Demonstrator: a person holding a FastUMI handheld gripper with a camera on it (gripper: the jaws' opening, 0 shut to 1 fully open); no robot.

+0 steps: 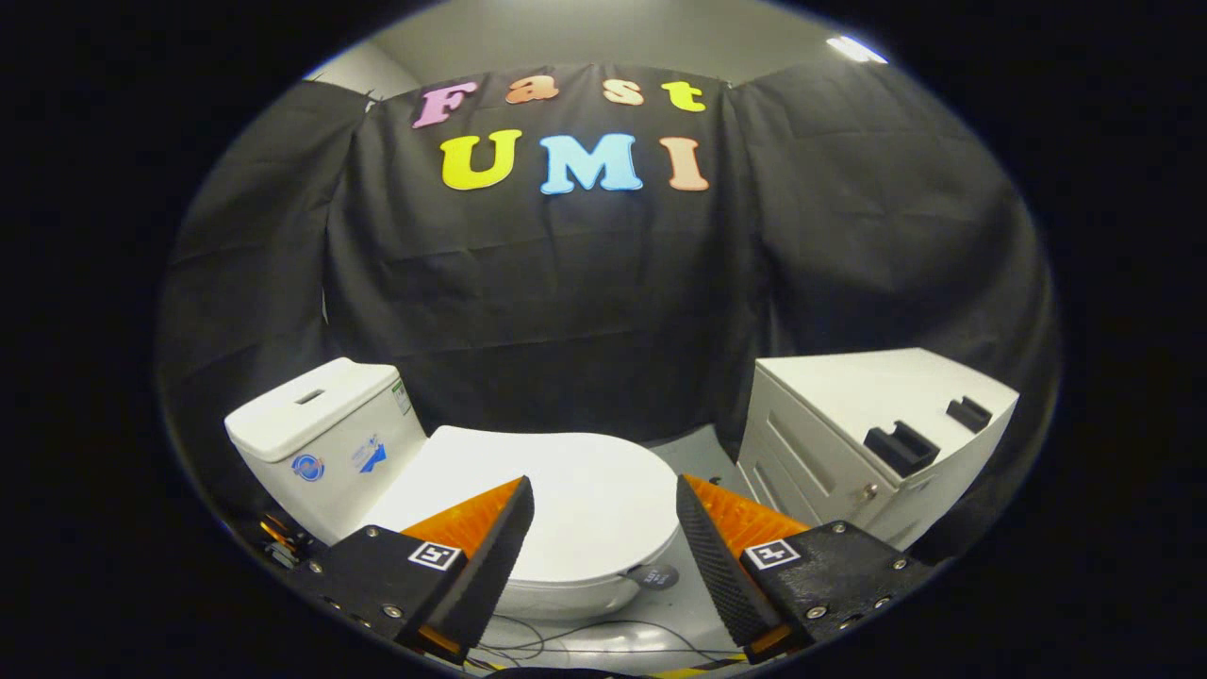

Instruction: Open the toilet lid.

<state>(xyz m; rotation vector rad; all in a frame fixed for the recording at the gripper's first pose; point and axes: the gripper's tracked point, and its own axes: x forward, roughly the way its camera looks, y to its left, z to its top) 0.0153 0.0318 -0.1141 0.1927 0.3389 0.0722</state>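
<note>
A white toilet stands on the floor with its lid (556, 490) shut flat over the bowl. Its tank (325, 429) rises at the left, against the black cloth wall. A small dark round tag (653, 575) hangs at the lid's front rim. My gripper (603, 495) hovers above the lid's front part, open, with a wide gap between the two fingers and nothing held. The left finger overlaps the lid's near side in the view; the right finger sits off the lid's right edge. Neither finger touches the lid.
A white cabinet (868, 434) with two dark handles on its top stands to the right of the toilet, a narrow strip of grey floor (693, 448) between them. Thin cables (566, 641) lie on the floor below the bowl's front. Black cloth closes the booth behind.
</note>
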